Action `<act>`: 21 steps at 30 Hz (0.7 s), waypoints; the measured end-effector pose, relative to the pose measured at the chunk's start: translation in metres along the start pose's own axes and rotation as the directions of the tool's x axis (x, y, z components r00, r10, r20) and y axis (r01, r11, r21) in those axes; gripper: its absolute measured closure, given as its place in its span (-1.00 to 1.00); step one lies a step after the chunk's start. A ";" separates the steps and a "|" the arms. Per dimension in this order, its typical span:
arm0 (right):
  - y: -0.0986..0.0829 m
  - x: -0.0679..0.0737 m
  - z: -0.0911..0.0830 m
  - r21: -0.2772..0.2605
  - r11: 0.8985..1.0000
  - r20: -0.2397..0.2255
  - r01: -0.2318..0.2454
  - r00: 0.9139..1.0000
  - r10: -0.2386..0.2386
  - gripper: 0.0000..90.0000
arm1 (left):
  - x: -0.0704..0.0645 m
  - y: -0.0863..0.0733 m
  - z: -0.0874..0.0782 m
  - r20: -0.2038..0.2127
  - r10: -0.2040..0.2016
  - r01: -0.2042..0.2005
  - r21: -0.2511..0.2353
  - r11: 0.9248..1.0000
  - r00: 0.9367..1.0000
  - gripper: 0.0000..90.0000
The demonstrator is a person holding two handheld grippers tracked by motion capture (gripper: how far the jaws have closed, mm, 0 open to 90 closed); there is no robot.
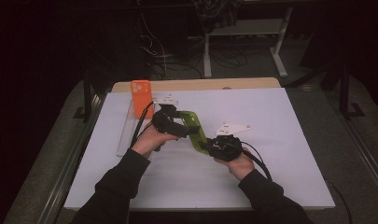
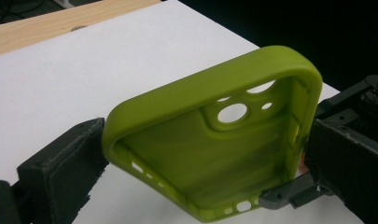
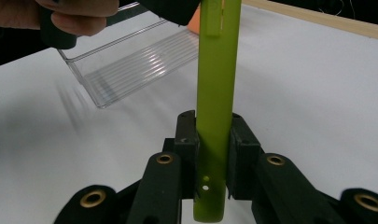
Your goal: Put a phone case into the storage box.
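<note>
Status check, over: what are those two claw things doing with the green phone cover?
Right gripper clamped on green case bottom end. Left gripper straddles its long sides, pads touching. Case off the table. Clear tray and orange phone behind, apart.

Hidden and cut-off parts around the green phone case

In the high view the left hand-held gripper [image 1: 184, 128] covers the middle of the green phone case [image 1: 196, 133], and the orange phone case [image 1: 142, 97] hides part of the clear tray [image 1: 126, 133] near the bench's far-left corner. In the right gripper view the picture's top edge cuts off the case's upper end, and its lower end hides the gap between the right hand-held gripper [image 3: 213, 154] jaws.
</note>
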State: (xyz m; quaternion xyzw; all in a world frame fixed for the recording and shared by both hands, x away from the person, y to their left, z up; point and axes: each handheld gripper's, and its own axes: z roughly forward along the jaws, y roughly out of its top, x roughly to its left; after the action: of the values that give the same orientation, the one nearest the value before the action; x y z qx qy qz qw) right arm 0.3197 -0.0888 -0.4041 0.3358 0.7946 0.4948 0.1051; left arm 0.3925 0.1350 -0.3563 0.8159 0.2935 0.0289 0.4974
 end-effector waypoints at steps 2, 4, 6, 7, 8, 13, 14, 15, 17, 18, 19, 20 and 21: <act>0.000 0.000 0.001 0.004 1.000 0.001 0.010 1.000 -0.010 0.68 | -0.002 0.000 0.001 0.009 -0.016 0.016 -0.013 1.000 1.000 -1.00; -0.001 0.000 0.003 0.012 1.000 0.001 0.009 1.000 -0.009 0.68 | -0.003 0.000 0.002 0.004 -0.020 0.021 -0.004 1.000 1.000 -1.00; -0.002 0.001 0.005 0.019 1.000 0.005 0.008 1.000 -0.008 0.68 | -0.004 0.000 0.003 0.002 -0.034 0.034 -0.009 0.999 0.999 -1.00; -0.002 0.001 0.005 0.025 1.000 0.003 0.003 1.000 -0.003 0.68 | -0.004 0.000 0.004 0.001 -0.040 0.040 -0.011 0.999 0.999 -1.00; -0.003 0.001 0.006 0.027 1.000 0.001 0.009 1.000 -0.009 0.68 | -0.004 0.000 0.005 -0.001 -0.040 0.040 -0.012 0.999 0.999 -1.00; -0.005 0.004 0.011 0.053 0.999 0.007 0.007 1.000 -0.007 0.68 | -0.006 -0.001 0.008 -0.007 -0.045 0.045 -0.010 0.999 0.999 -1.00; -0.005 0.005 0.012 0.059 0.998 0.004 0.002 1.000 -0.003 0.68 | -0.005 -0.001 0.008 -0.010 -0.039 0.039 -0.006 0.999 0.999 -1.00; -0.006 0.004 0.013 0.058 0.998 0.008 0.014 1.000 -0.015 0.68 | -0.006 -0.001 0.009 -0.011 -0.039 0.039 -0.003 0.999 0.999 -1.00; -0.007 0.004 0.014 0.063 0.998 0.012 0.013 1.000 -0.014 0.68 | -0.006 -0.002 0.009 -0.023 -0.038 0.037 -0.007 0.999 0.999 -0.98; -0.007 0.004 0.014 0.064 0.998 0.013 0.013 1.000 -0.014 0.68 | -0.007 -0.003 0.008 -0.035 -0.037 0.036 -0.013 0.999 0.999 -0.94; -0.007 0.004 0.014 0.068 0.998 0.013 0.018 1.000 -0.018 0.68 | -0.008 -0.004 0.008 -0.041 -0.040 0.039 -0.027 0.999 0.998 -0.88; -0.007 0.004 0.015 0.069 0.997 0.014 0.020 1.000 -0.021 0.68 | -0.007 -0.004 0.007 -0.046 -0.041 0.039 -0.036 0.999 0.998 -0.84; -0.007 0.004 0.015 0.070 0.997 0.014 0.018 1.000 -0.019 0.68 | -0.006 -0.005 0.007 -0.050 -0.033 0.031 -0.045 0.999 0.998 -0.80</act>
State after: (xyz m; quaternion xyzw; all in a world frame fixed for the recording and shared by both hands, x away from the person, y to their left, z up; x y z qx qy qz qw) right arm 0.3208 -0.0775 -0.4170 0.3355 0.8137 0.4633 0.1035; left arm 0.3875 0.1281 -0.3623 0.7988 0.3185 0.0482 0.5080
